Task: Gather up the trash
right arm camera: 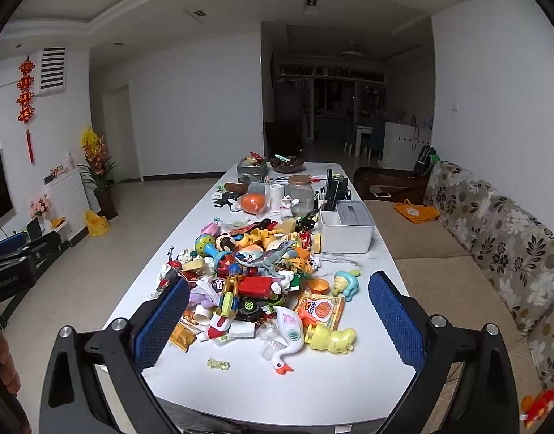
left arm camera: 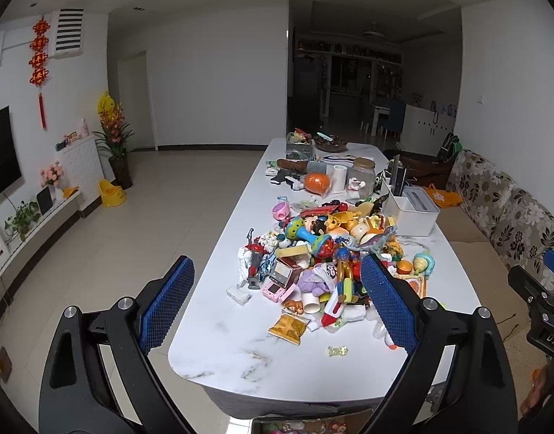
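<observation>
A long white marble table [left arm camera: 241, 354] [right arm camera: 313, 390] carries a heap of toys mixed with trash. Trash near the front edge: a yellow candy wrapper [left arm camera: 337, 350] [right arm camera: 218, 364], an orange snack packet [left arm camera: 288, 327] [right arm camera: 183, 336], a white paper cup [left arm camera: 310, 303] [right arm camera: 201, 313], crumpled white paper [left arm camera: 245, 256] and an orange snack bag [right arm camera: 322, 309]. My left gripper [left arm camera: 277, 311] is open and empty, held above the table's near end. My right gripper [right arm camera: 277, 325] is open and empty too, above the front of the heap.
A white storage box [left arm camera: 414, 213] [right arm camera: 345, 229], a glass jar [left arm camera: 362, 177] [right arm camera: 300, 190] and an orange ball [left arm camera: 316, 182] stand further back. A flowered sofa [right arm camera: 494, 253] runs along the table's right side. A cardboard box with toys [left arm camera: 306, 425] sits below the near edge.
</observation>
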